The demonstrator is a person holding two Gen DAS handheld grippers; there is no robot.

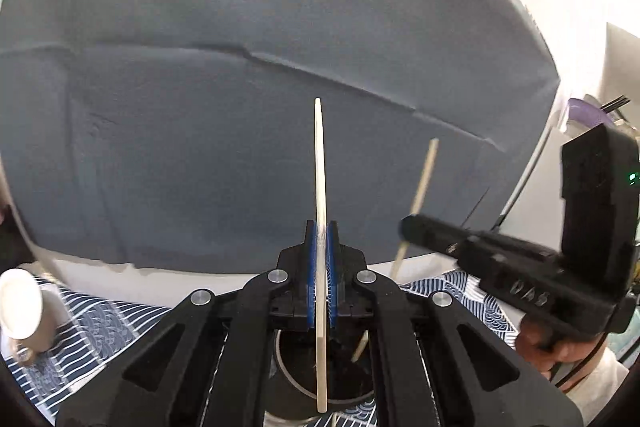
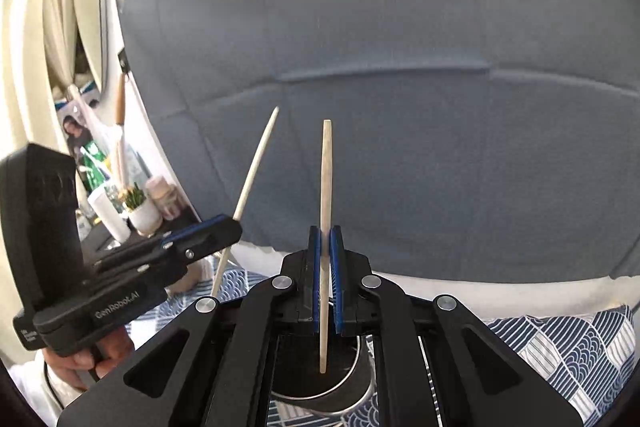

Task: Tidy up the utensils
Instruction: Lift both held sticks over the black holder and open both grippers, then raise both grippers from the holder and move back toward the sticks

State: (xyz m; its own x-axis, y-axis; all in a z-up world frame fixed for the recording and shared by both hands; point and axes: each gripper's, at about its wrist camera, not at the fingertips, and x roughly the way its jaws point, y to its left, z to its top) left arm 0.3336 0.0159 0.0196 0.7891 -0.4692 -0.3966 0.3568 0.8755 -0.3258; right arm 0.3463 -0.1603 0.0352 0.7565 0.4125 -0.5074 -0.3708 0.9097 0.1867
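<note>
My left gripper (image 1: 321,233) is shut on a pale wooden chopstick (image 1: 319,163) held upright; its lower end hangs over a dark round holder (image 1: 296,367) below the jaws. My right gripper (image 2: 327,239) is shut on a second pale chopstick (image 2: 326,179), also upright, its lower end above the dark holder (image 2: 348,371). In the left wrist view the right gripper (image 1: 412,227) shows at right with its chopstick (image 1: 424,179). In the right wrist view the left gripper (image 2: 230,225) shows at left with its chopstick (image 2: 256,167).
A grey-blue cloth backdrop (image 1: 240,87) fills the view ahead. A blue-and-white patterned cloth (image 2: 568,347) covers the table. A white cup (image 1: 20,307) sits at the left. A white pot with a plant (image 2: 142,211) and bottles stand at far left.
</note>
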